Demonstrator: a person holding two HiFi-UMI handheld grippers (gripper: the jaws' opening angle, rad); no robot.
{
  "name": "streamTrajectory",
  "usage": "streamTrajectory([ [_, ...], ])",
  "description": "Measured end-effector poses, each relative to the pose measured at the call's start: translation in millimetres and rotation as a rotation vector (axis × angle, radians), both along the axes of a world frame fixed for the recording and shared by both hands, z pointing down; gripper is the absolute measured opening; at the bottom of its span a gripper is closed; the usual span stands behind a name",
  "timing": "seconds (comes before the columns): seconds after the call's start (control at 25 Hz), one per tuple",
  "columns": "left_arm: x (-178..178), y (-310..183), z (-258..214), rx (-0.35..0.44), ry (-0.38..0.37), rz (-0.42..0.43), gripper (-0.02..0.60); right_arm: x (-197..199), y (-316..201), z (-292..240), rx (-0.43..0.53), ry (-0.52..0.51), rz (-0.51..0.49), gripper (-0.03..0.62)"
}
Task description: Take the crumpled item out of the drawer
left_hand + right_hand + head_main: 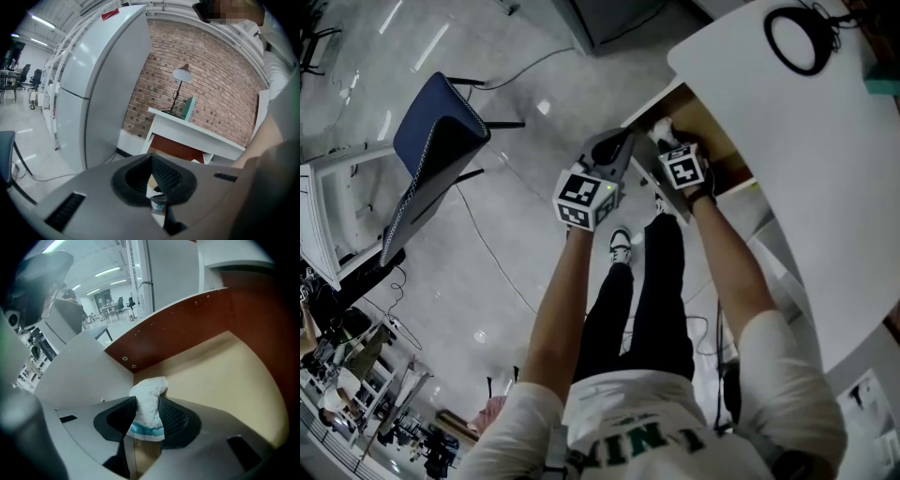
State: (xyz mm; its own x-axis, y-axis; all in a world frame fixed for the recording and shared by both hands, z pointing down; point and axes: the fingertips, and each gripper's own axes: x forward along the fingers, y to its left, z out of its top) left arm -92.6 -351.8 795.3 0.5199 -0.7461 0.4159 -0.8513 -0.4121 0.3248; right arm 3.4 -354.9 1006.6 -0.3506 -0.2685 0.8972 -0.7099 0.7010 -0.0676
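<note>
Crumpled white item (150,389) on the drawer (225,366) floor, standing between the wide-open fingers of the right gripper (147,404), not clamped.

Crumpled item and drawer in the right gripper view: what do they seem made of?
Crumpled item: probably soft paper or tissue, matt white with a teal printed edge; it looks creased. Drawer: likely laminated board, smooth tan floor, glossier red-brown wall with screw heads.
</note>
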Motion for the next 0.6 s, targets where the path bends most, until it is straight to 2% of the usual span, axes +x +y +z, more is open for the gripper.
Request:
streamTrajectory([
  [0.28, -7, 3, -8, -0.007, 0.001, -0.012, -0.006, 3, 6, -4, -0.01, 0.029, 0.04, 0.101],
  [0.48, -2, 8, -25, 0.008, 0.004, 0.013, -0.006, 4, 8, -20, -0.032, -0.014, 0.108, 0.071],
  [0.6, -6, 14, -34, 0.002, 0.0, -0.004, -0.006, 2, 12, -39, -0.016, -0.035, 0.134, 0.063],
])
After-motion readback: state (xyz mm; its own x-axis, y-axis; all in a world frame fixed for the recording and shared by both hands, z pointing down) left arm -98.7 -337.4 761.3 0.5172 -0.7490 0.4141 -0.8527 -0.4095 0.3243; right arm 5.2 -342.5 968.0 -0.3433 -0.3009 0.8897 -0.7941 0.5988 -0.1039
